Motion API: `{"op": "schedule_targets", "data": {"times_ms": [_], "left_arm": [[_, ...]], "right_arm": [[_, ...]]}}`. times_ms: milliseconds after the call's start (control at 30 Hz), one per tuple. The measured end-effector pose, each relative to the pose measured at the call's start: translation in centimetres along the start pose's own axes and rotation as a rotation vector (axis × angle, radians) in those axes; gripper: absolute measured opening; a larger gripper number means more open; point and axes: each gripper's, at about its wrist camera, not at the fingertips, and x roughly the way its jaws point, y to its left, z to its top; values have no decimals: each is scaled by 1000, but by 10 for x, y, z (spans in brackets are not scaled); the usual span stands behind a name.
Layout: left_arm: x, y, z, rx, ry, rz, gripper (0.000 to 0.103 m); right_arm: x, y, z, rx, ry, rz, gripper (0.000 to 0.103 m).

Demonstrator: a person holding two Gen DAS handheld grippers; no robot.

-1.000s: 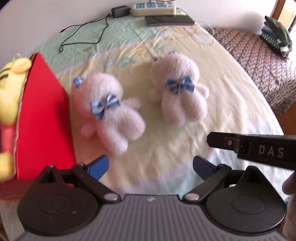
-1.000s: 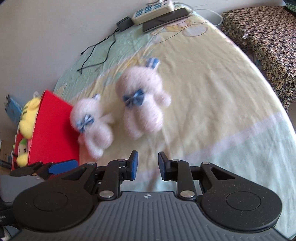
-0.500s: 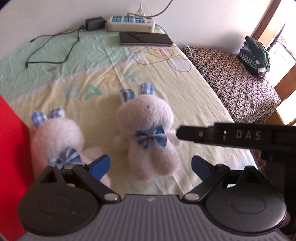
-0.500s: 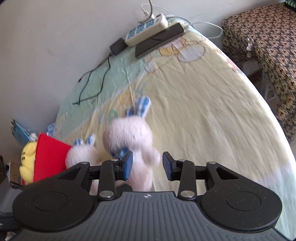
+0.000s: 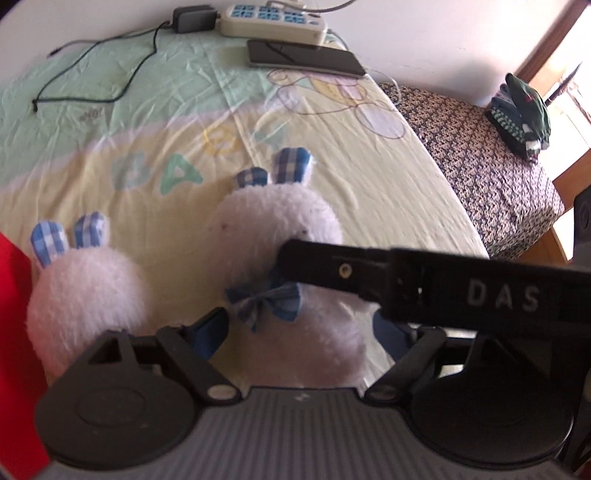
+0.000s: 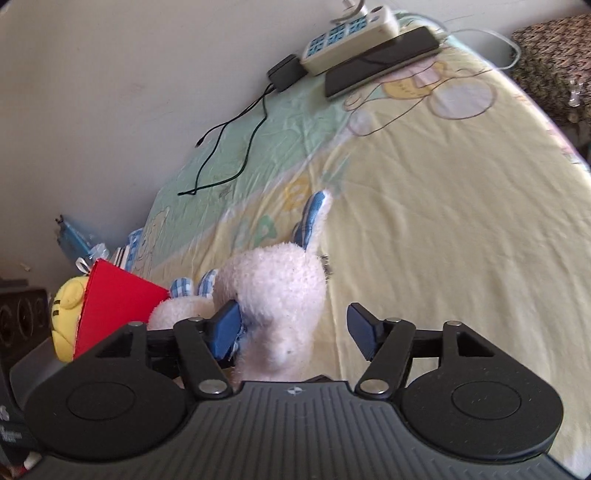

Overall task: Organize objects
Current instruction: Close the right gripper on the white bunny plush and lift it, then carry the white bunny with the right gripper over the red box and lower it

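At lower centre of both wrist views, the right-hand bunny (image 5: 291,258) is lying on the bed (image 6: 443,221) between both grippers: left gripper (image 5: 295,332) jaws closing, right gripper (image 6: 295,328) jaws opening (neither visibly pinching), apparently a shared pickup.

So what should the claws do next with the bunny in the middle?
Probably close the left claw on the right-hand bunny. Its jaws are closing with the bunny's body between them, pads not yet pressing. The right claw is opening around the same bunny, so it should likely hold off.

A white wall (image 5: 424,33) backs the sheeted bed (image 5: 388,177); daylight enters right.
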Motion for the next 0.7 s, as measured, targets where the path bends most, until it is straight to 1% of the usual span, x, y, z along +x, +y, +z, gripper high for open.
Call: {"op": "schedule_targets", "data": {"times_ms": [33, 100, 167, 233, 367, 467, 700], "left_arm": [[1, 1, 1, 0, 1, 4, 81], [3, 0, 2, 12, -1, 17, 78], [5, 0, 2, 14, -4, 35, 77], [4, 2, 2, 12, -5, 24, 77], [-4, 0, -3, 11, -8, 1, 73], [-12, -5, -9, 10, -7, -28, 72], [-34, -20, -42, 46, 11, -73, 72]], "right_arm": [[3, 0, 0, 14, 14, 31, 57], [10, 2, 0, 20, 38, 71, 52], [10, 7, -1, -5, 27, 68, 50], [8, 10, -2, -11, 24, 65, 48], [-5, 14, -8, -21, 16, 56, 47], [-20, 20, -19, -56, 8, 43, 47], [-46, 31, -52, -87, 4, 26, 47]]}}
